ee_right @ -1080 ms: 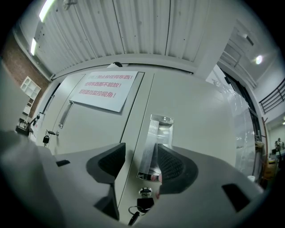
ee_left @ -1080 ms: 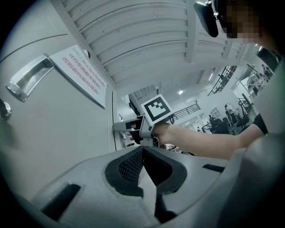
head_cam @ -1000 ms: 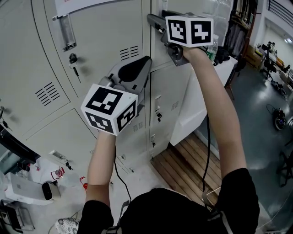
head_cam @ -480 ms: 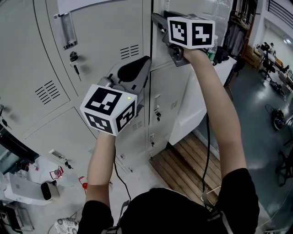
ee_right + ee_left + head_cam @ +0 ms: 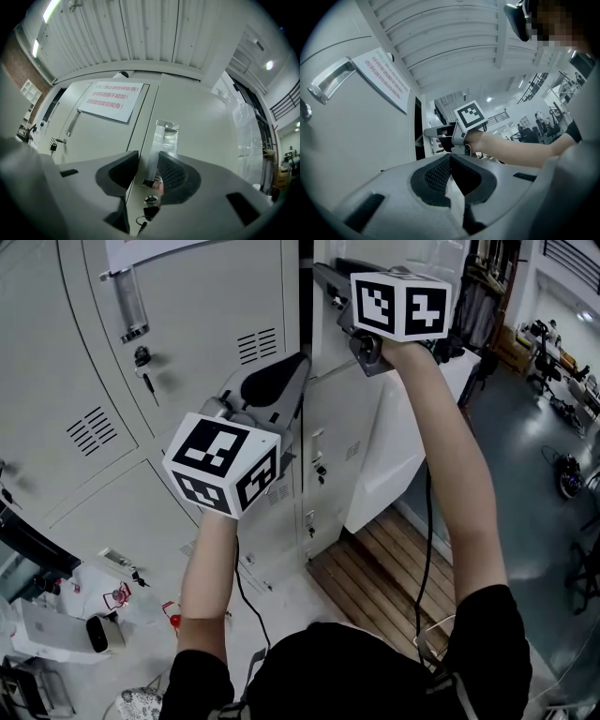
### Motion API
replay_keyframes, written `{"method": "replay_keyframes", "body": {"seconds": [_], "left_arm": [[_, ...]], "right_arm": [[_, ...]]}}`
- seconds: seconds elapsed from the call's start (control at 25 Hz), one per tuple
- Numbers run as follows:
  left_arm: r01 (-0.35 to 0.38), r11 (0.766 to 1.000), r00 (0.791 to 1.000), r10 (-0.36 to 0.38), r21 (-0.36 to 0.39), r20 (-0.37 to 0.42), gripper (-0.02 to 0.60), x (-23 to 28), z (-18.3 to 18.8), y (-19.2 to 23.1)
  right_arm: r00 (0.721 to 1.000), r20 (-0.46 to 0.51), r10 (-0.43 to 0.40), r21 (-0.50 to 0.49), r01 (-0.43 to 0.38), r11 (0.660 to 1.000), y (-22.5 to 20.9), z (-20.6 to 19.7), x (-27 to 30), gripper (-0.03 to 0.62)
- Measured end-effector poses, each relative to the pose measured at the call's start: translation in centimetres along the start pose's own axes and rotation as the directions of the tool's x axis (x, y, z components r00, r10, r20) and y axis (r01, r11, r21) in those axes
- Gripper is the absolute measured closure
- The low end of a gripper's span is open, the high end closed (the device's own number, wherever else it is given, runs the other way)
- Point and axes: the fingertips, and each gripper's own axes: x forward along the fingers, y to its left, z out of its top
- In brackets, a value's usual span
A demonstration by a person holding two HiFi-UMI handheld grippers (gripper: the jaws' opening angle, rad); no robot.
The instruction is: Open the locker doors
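Grey metal lockers fill the head view. My right gripper [image 5: 322,279] is raised to the upper right locker door [image 5: 330,341]. In the right gripper view its jaws [image 5: 148,155] have just been closing and now clamp the lower end of that door's chrome pull handle [image 5: 164,136]. A dark gap [image 5: 305,273] runs along this door's left edge, so it stands slightly ajar. My left gripper [image 5: 300,364] hangs lower, in front of the seam between the doors, apart from them. Its pads [image 5: 451,157] meet with nothing between them.
The upper left door carries a chrome handle [image 5: 127,301], a key in its lock [image 5: 142,360] and a notice sheet [image 5: 111,101]. Smaller lower lockers [image 5: 323,465] sit below. A wooden pallet [image 5: 375,582] lies on the floor, with a white cabinet [image 5: 403,456] to the right and clutter [image 5: 56,629] at lower left.
The dark gap at the upper right door's left edge has widened. My right gripper has shifted slightly right with the handle. The left gripper has stayed put.
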Motion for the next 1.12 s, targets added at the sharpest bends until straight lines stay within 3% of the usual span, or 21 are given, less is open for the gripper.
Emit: {"method": "replay_keyframes", "body": {"seconds": [0.4,1.12], "left_arm": [[0.027,1.000,1.000,-0.027,-0.014,-0.003,0.566,0.7,-0.6,-1.1],[0.092,0.995,0.996,-0.091,-0.035,0.004,0.566,3.3,-1.4,-3.3]], "right_arm": [[1.000,0.030,-0.006,0.015,0.006,1.000,-0.6,0.4,-2.3,0.453],[0.994,0.078,-0.079,-0.073,0.085,0.994,-2.3,1.3,-8.0,0.451]]}}
